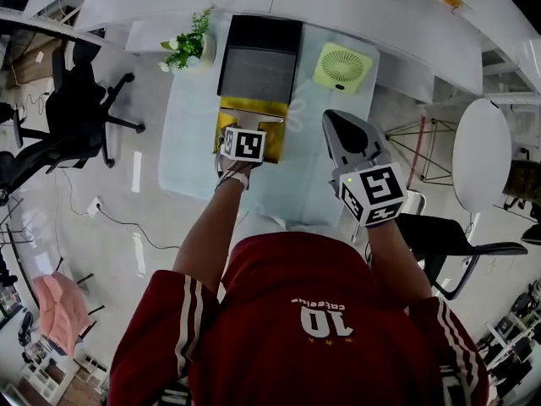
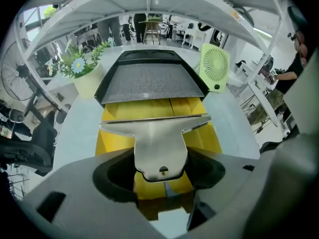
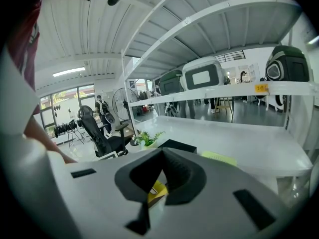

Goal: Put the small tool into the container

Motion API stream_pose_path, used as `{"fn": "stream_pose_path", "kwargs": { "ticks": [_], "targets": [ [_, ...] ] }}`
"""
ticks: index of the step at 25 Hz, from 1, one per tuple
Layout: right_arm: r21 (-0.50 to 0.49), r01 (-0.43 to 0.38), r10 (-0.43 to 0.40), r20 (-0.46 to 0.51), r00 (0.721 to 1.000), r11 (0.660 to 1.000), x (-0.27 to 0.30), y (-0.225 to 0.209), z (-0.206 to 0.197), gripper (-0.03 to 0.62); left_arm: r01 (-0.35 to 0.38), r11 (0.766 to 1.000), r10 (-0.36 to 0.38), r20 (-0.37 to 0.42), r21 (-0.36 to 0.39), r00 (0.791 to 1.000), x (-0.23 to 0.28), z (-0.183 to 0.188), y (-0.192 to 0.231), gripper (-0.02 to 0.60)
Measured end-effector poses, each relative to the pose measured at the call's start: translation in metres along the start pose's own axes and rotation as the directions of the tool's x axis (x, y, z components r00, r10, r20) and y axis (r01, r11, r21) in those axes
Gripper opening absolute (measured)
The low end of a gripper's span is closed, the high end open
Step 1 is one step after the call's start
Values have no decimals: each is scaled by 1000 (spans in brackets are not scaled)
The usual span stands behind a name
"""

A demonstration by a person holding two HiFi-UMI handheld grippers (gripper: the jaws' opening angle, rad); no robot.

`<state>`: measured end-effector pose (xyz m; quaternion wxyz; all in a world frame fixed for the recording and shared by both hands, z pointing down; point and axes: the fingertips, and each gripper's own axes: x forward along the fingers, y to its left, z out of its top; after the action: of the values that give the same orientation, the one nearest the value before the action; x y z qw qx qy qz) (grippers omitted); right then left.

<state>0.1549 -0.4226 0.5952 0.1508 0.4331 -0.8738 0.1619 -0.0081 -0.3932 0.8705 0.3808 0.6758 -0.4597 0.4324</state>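
Glossy pale floor (image 1: 127,252), a black office chair (image 1: 80,108) at the left, a round white table (image 1: 480,155) at the right — white shelves (image 3: 224,91) along the wall, big windows (image 3: 67,108) far behind.

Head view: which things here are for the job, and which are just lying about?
For the job: metal tool, held in the left tongs; yellow container under it.
Just lying about: potted plant, green fan, black tray.
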Motion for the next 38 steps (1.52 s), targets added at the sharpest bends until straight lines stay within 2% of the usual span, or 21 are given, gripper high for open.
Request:
{"fn": "stream_pose_path", "kwargs": {
  "ticks": [13,18,28,33,38],
  "targets": [
    [15,36,-35,-9,999,999,-3,-12,-2,4,33,998,-37,-76,-54,996,16,-2,2,294],
    [23,43,-43,-6,999,999,-6,-14,0,3,77,996,-82,-99,-53,992,19,-7,4,308],
    [31,58,-59,23,998,998,-15,-10,10,4,75,997,-76,-47,-16,996,-14,11,3,334],
    [35,63,-64,25,998,997,-22,2,10,4,74,997,-73,22,-11,997,-37,15,11,331],
    [43,74,-76,28,997,996,-32,24,7,3,98,995,-97,109,-4,989,-62,17,17,327]
  ]
}}
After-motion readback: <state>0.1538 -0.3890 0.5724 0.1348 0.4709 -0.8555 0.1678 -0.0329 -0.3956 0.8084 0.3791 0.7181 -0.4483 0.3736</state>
